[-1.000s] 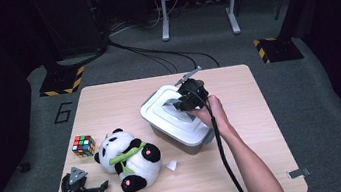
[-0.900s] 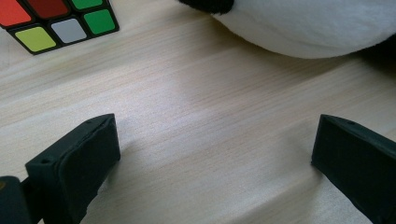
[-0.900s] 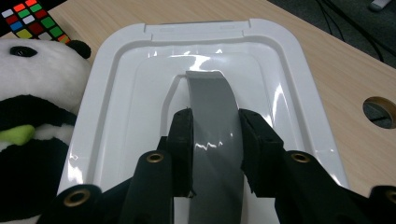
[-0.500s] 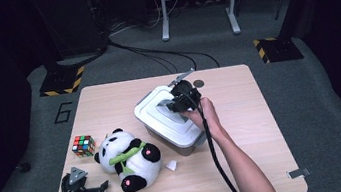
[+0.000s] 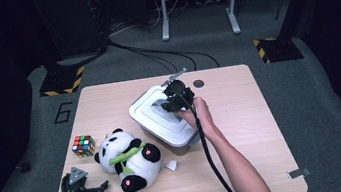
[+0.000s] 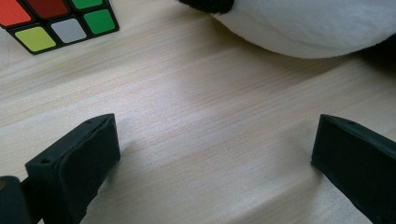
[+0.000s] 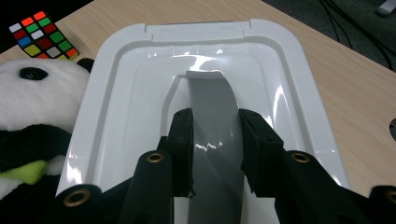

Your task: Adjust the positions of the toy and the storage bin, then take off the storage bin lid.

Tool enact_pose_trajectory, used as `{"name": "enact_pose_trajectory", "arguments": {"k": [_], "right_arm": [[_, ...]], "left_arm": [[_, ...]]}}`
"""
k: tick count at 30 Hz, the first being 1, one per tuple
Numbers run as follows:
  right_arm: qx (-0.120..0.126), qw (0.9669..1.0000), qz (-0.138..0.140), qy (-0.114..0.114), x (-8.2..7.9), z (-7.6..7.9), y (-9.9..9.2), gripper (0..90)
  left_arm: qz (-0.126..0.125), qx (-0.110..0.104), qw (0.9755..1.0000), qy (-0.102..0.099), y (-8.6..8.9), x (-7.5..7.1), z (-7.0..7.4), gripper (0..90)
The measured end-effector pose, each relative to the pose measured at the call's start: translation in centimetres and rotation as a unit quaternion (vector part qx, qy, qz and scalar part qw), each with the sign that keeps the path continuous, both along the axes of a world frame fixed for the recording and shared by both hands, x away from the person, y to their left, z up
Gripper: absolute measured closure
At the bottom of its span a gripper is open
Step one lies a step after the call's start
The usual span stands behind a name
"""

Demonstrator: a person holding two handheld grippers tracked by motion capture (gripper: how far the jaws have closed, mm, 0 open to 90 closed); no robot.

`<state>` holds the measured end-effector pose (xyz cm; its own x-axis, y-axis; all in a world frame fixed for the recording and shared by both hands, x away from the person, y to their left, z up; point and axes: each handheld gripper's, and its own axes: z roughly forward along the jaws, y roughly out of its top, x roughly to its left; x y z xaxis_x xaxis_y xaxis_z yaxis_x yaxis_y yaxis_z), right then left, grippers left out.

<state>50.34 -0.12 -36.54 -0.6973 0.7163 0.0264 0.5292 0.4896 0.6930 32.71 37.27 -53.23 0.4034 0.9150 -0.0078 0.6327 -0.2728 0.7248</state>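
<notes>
A white lid sits on a pale storage box at the middle of the wooden table. My right gripper is shut on the lid's grey strap handle, one pad pressing each side of it. The lid spreads out under the right gripper. At the front left corner my left gripper rests low on the table, pointing toward the panda. Its jaws stand wide open with only bare wood between them.
A plush panda with a green scarf lies left of the box, touching it. A colour cube sits left of the panda. A small white scrap lies in front of the box. A round hole is behind it.
My right gripper has moved left with the lid handle in it, and the box has shifted left toward the panda. The left gripper has stayed put.
</notes>
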Motion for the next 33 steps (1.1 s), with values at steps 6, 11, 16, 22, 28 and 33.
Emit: {"name": "enact_pose_trajectory", "arguments": {"k": [6,11,16,22,28,33], "right_arm": [[-0.002,1.0,0.003,-0.003,0.0,0.0,0.0,67.1],[-0.014,0.9999,0.005,-0.008,-0.1,0.2,0.2,67.1],[-0.014,0.9998,0.007,-0.016,-0.2,0.5,0.1,67.1],[-0.012,0.9996,0.008,-0.022,-0.5,1.4,-0.1,67.1],[-0.014,0.9993,0.009,-0.033,-1.2,2.7,-0.7,67.1],[-0.013,0.999,0.009,-0.041,-1.5,3.5,-1.1,67.1]], "left_arm": [[-0.002,0.0,1.0,0.004,0.0,0.0,0.1,0.9],[-0.003,0.001,1.0,0.004,0.0,0.0,0.1,1.0],[-0.003,0.001,1.0,0.004,0.0,0.0,0.1,1.0],[-0.002,0.0,1.0,0.004,0.0,0.0,0.1,1.0],[-0.003,0.0,1.0,0.004,0.0,0.0,0.1,1.0],[-0.003,0.0,1.0,0.004,0.0,0.0,0.1,1.0]]}}
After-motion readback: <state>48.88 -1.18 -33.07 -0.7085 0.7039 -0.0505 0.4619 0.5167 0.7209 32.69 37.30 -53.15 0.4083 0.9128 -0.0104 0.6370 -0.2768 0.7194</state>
